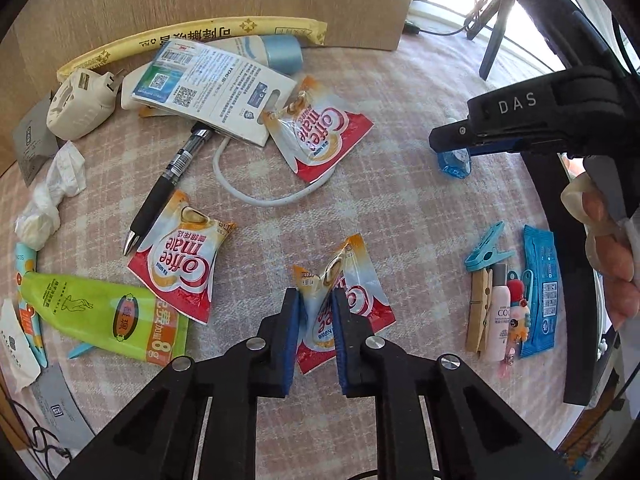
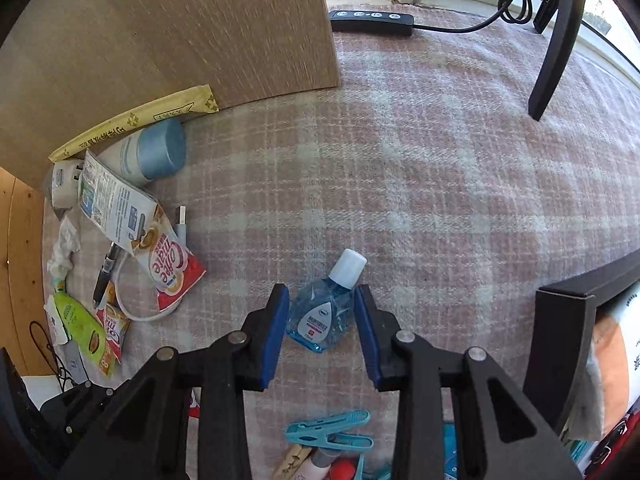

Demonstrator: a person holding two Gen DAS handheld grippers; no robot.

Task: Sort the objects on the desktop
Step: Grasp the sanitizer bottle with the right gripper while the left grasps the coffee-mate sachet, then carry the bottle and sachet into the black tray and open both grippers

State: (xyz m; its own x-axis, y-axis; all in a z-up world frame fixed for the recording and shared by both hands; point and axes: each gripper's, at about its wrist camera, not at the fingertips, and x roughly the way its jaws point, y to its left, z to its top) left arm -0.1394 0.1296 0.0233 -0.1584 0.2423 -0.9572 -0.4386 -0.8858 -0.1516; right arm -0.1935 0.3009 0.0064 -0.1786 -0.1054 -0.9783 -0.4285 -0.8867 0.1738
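Observation:
My left gripper is shut on a Coffee-mate sachet, pinching its crumpled middle just above the plaid cloth. Two more Coffee-mate sachets lie farther out. My right gripper is open around a small blue bottle with a white cap that lies between its pads on the cloth. In the left wrist view the right gripper is at the right, over the blue bottle.
A black pen, white cable, card packet, white plug, green pouch and tissues crowd the left. A row of pegs, a small bottle and a blue wipe pack lies at the right. A wooden board stands behind.

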